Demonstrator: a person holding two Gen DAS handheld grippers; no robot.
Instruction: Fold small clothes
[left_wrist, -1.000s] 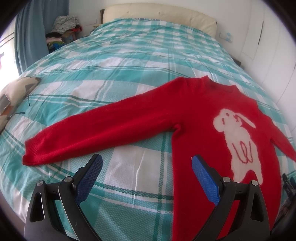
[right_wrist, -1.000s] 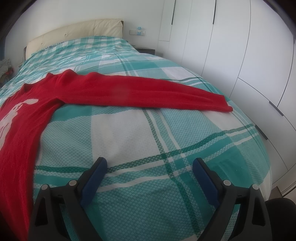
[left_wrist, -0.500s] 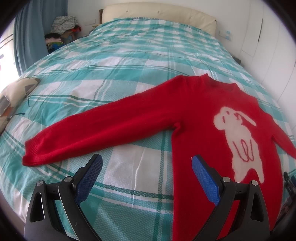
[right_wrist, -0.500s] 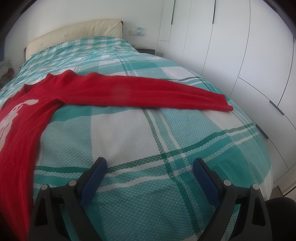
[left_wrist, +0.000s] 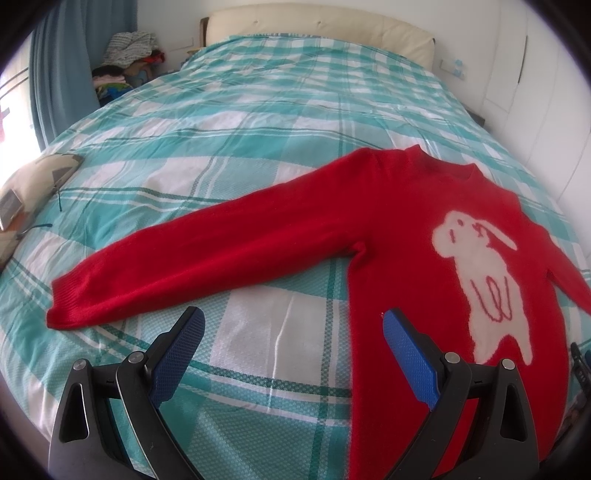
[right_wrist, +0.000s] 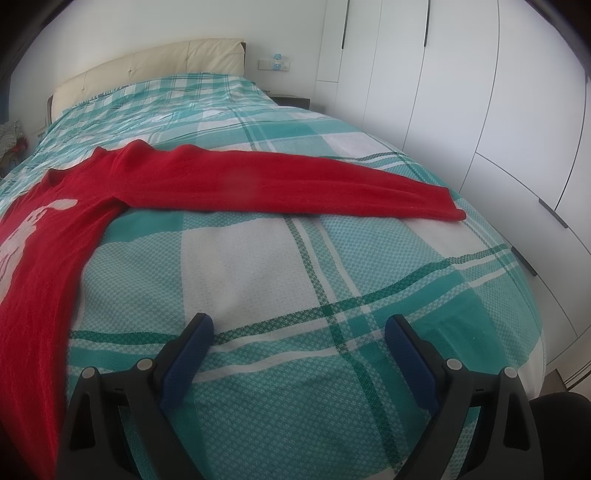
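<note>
A small red sweater (left_wrist: 399, 229) with a white rabbit on its front lies flat on the bed, face up, both sleeves spread out. Its left sleeve ends in a cuff (left_wrist: 66, 306) near the bed's left side. Its right sleeve (right_wrist: 295, 184) shows in the right wrist view, with the cuff (right_wrist: 448, 206) near the bed's right edge. My left gripper (left_wrist: 293, 325) is open and empty, above the bedspread between the left sleeve and the body. My right gripper (right_wrist: 299, 332) is open and empty, above the bedspread in front of the right sleeve.
The bed has a teal and white checked bedspread (left_wrist: 258, 110) and a cream headboard (left_wrist: 314, 29). A cushion (left_wrist: 33, 188) lies at the left edge. A clothes pile (left_wrist: 125, 55) and a blue curtain stand at the back left. White wardrobes (right_wrist: 480, 110) line the right side.
The left wrist view has shifted very slightly. The sweater has not moved. The right gripper has hardly moved.
</note>
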